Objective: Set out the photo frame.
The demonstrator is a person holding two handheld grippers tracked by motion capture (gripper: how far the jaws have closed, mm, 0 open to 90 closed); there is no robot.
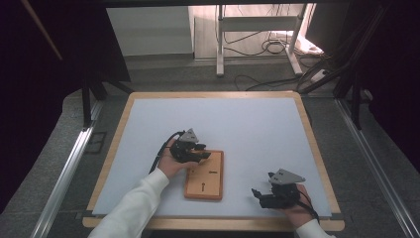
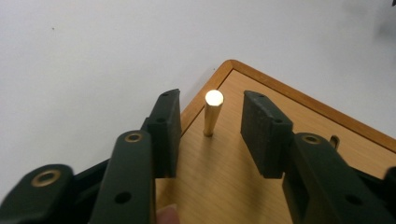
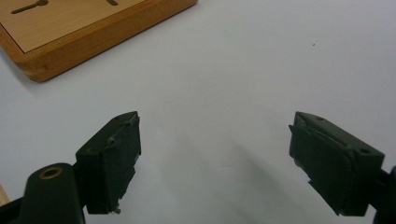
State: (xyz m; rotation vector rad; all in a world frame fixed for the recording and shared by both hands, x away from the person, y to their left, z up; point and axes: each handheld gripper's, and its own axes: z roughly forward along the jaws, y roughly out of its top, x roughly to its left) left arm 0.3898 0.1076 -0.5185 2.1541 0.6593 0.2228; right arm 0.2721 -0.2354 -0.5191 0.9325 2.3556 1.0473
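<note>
White sleeves come in from the near edge of the high view, each hand carrying a tool. The right tool (image 1: 261, 195) sits closest, low over the pale sheet at the near right of the surface (image 1: 257, 124), held by the right hand (image 1: 296, 210). Its jaws stand wide apart with nothing between them; in the right gripper view (image 3: 212, 163) they frame bare white sheet, with a corner of the wooden board (image 3: 93, 28) off to the upper left.

That wooden board (image 1: 204, 176) lies flat a little left of the right tool, near the front middle of the surface, with two dark slot-like marks on its top face. The left hand (image 1: 171, 163) holds the left tool (image 1: 200, 154) over the board's far left corner. In the left gripper view the left tool (image 2: 210, 126) has its jaws parted on either side of a small brass pin (image 2: 212, 112) that stands upright in the board (image 2: 261, 158) near that corner; neither pad touches the pin.

Farther off, beyond the surface's wooden rim, lie grey floor, a white metal stand (image 1: 257, 34) and loose cables (image 1: 272, 47).
</note>
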